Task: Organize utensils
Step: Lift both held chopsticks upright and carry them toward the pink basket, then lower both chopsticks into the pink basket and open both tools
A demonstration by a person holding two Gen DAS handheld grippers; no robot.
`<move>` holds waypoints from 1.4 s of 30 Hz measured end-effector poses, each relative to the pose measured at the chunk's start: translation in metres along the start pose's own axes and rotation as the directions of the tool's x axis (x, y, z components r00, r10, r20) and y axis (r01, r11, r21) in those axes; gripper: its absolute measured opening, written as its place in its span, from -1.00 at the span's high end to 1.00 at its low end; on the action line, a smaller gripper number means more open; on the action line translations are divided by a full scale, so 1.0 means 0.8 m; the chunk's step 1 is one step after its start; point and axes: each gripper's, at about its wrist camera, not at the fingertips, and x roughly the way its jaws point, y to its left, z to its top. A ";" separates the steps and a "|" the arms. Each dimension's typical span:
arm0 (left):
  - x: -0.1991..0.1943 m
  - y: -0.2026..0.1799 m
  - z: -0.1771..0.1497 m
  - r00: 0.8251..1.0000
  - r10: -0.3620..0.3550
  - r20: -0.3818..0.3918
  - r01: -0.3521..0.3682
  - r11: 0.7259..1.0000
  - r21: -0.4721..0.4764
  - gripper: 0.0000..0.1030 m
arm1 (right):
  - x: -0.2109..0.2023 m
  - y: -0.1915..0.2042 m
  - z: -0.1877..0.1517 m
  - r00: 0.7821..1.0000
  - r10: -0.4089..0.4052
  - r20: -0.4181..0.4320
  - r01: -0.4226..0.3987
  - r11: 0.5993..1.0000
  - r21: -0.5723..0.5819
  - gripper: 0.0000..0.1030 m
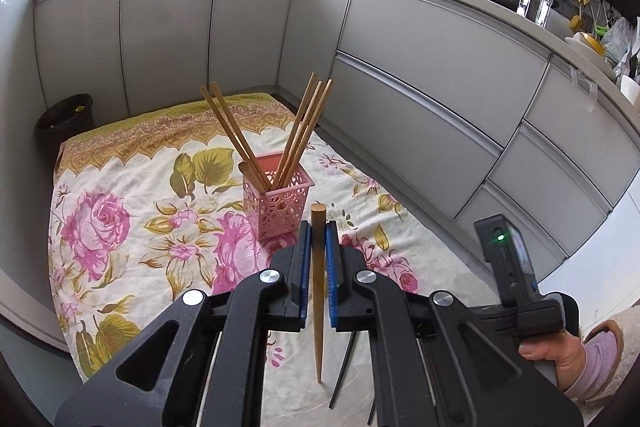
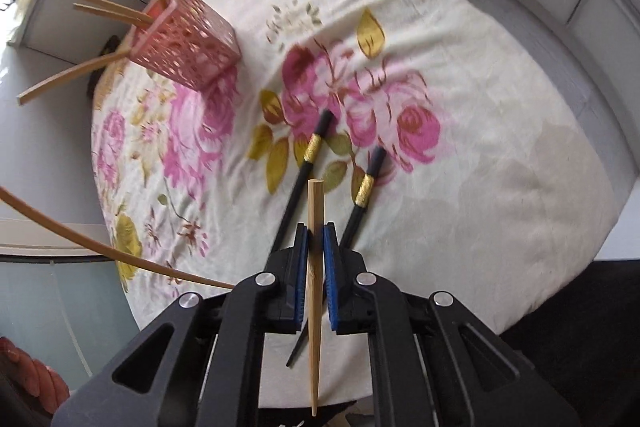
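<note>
A tapered bamboo chopstick (image 1: pixel 319 267) is pinched in the left gripper (image 1: pixel 319 231), another (image 2: pixel 315 267) in the right gripper (image 2: pixel 316 233) — the pink perforated plastic holder (image 1: pixel 279 203) stands ahead of the left jaws; tips should be lowered in steeply — not tipping it

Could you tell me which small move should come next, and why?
Probably carry the left gripper forward over the pink holder and lower its bamboo chopstick in; the right gripper also grips one, while two black chopsticks lie on the cloth.
</note>
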 end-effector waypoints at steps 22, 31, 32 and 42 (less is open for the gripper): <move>-0.066 -0.060 0.071 0.960 0.142 0.240 -0.134 0.990 -0.050 0.87 | -0.252 0.038 0.031 0.816 0.287 0.501 -0.096 0.923 -0.373 0.85; -0.054 -0.050 0.163 0.895 0.268 0.357 -0.246 0.963 -0.107 0.88 | -0.308 0.058 0.093 0.715 0.379 0.587 -0.168 0.909 -0.381 0.84; -0.046 -0.046 0.167 0.891 0.284 0.356 -0.259 0.959 -0.116 0.88 | -0.309 0.061 0.100 0.710 0.385 0.590 -0.174 0.907 -0.382 0.84; 0.046 0.005 0.164 0.906 0.324 0.272 -0.287 0.943 -0.166 0.87 | -0.270 0.084 0.153 0.711 0.401 0.577 -0.201 0.903 -0.380 0.84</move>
